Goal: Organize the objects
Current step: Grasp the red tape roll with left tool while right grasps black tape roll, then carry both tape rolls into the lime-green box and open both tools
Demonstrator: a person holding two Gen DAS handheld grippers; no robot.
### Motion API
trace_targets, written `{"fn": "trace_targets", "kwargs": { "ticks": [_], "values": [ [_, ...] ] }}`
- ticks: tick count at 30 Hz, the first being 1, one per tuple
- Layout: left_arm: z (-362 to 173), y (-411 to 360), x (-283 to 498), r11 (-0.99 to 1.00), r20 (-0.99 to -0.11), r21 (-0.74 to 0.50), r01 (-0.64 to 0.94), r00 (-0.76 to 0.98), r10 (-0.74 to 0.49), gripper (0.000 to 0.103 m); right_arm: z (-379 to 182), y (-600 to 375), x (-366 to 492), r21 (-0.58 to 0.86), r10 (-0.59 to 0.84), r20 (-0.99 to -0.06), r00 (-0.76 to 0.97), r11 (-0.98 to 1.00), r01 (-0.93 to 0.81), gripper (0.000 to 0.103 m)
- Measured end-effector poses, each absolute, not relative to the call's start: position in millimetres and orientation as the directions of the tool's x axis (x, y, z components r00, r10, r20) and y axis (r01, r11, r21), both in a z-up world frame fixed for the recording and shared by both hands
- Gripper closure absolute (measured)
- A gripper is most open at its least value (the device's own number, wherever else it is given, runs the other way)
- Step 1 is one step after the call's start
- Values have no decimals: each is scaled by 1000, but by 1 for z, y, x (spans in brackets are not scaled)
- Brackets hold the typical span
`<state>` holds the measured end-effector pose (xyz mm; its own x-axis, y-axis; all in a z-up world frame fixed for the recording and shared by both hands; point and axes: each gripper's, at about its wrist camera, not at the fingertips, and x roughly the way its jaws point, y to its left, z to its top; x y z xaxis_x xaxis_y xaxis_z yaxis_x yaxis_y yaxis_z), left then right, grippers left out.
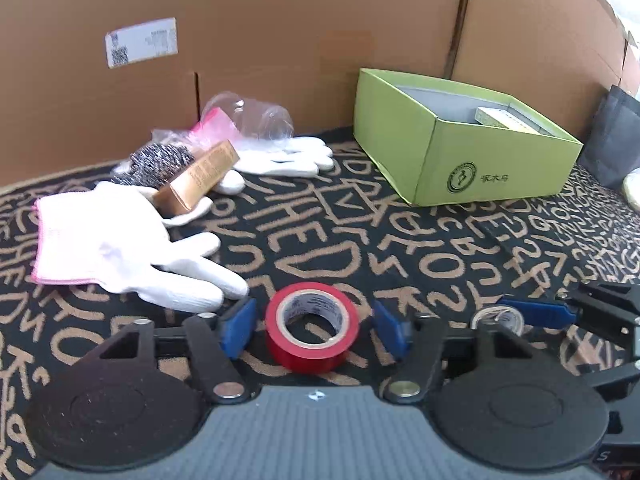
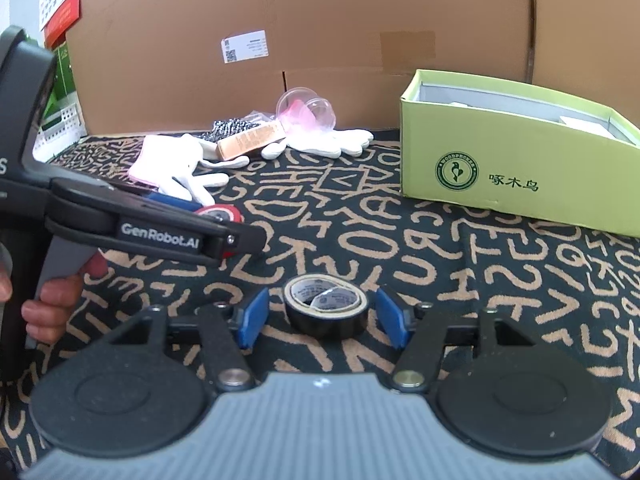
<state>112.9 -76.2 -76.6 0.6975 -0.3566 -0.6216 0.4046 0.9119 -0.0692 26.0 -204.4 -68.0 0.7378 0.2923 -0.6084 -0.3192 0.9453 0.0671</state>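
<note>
A red tape roll [image 1: 313, 326] lies flat on the patterned cloth between the blue pads of my left gripper [image 1: 316, 330], which is open around it without touching. A black tape roll [image 2: 326, 310] lies between the pads of my right gripper [image 2: 322, 316], also open. The red roll [image 2: 222, 216] shows partly behind the left gripper's body in the right wrist view. The black roll [image 1: 497, 320] and the right gripper's blue finger [image 1: 536, 312] show at the right of the left wrist view. An open green box [image 1: 472, 160] [image 2: 516, 168] stands at the back right.
White gloves [image 1: 132, 248] [image 1: 288, 158], a brown carton [image 1: 200, 178], a steel scourer [image 1: 160, 160] and a clear plastic bag [image 1: 244, 120] lie at the back left. A cardboard wall [image 1: 280, 40] closes the back. A dark bag [image 1: 612, 140] sits far right.
</note>
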Motion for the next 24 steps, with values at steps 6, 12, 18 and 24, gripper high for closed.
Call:
{"fn": "trace_targets", "kwargs": {
  "ticks": [6,12,18,24],
  "values": [
    [-76,-78,109,912,-616,-45,407,707,-346,54,-67,-206,24,59,283,-599,749,949,-311,59],
    [-65,-81,104,893,-617,-99,440,676,-402,54,-62,-219,17,94,298,-576,761,949,-300,60],
    [-20,-108,104,838,-526,-107,535,684,-504,54,-29,-252,16,60,243,-494,834,967,-247,60],
    [32,-155,131,785,-432,-131,606,677,-595,54,12,-289,38,-36,120,-379,918,989,-144,60]
  ]
}}
